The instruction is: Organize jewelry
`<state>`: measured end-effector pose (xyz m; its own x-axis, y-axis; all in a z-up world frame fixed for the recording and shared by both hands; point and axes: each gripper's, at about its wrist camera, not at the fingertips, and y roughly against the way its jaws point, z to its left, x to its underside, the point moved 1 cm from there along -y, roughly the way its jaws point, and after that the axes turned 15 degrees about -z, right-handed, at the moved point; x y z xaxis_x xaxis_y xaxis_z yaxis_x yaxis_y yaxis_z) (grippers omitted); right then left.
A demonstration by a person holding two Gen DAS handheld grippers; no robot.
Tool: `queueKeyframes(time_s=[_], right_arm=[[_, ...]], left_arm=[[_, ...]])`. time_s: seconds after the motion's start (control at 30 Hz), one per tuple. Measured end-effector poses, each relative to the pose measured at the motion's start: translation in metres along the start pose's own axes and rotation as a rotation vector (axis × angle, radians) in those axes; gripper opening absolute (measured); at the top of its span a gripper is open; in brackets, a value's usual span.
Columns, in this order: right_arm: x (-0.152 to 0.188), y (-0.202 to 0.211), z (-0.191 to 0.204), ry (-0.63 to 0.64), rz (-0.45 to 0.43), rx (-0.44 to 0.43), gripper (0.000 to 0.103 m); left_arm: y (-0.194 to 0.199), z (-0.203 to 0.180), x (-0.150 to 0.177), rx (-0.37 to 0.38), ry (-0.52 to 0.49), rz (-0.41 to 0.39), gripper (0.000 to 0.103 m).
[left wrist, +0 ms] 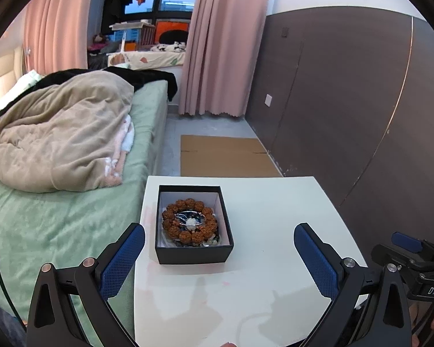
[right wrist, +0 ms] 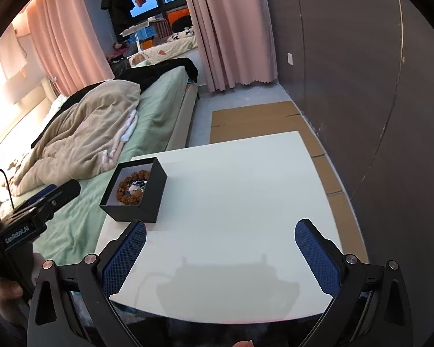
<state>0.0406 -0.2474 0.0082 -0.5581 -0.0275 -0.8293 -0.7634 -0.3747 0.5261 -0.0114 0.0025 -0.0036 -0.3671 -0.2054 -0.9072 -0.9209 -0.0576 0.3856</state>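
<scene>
Left wrist view: the left gripper (left wrist: 219, 248) is spread wide, empty, over the white table (left wrist: 275, 231). The black box (left wrist: 193, 253) holding a brown bead bracelet (left wrist: 188, 219) sits near the table's left edge, beside the bed (left wrist: 58, 217).

Right wrist view: the right gripper (right wrist: 220, 247) is spread wide, empty; the box (right wrist: 156, 193) stands at the far left corner, and cardboard (right wrist: 260, 121) lies beyond.

A black box (left wrist: 193, 225) sat on the white worktop (left wrist: 275, 231), a bead bracelet (left wrist: 189, 221) inside; the left tool (left wrist: 219, 256) gaped empty just before the box.
</scene>
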Motion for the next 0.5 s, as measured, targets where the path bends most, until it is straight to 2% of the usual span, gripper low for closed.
queueKeyframes(time_s=[0.27, 0.5], right_arm=[[0.0002, 0.0054, 0.0021, 0.016, -0.01, -0.001, 0.103], [-0.0008, 0.0067, 0.0062, 0.022, -0.016, -0.001, 0.103]], left_arm=[[0.0085, -0.004, -0.0015, 0.016, 0.022, -0.005, 0.103], [0.0113, -0.0076, -0.0042, 0.017, 0.001, -0.029, 0.103]])
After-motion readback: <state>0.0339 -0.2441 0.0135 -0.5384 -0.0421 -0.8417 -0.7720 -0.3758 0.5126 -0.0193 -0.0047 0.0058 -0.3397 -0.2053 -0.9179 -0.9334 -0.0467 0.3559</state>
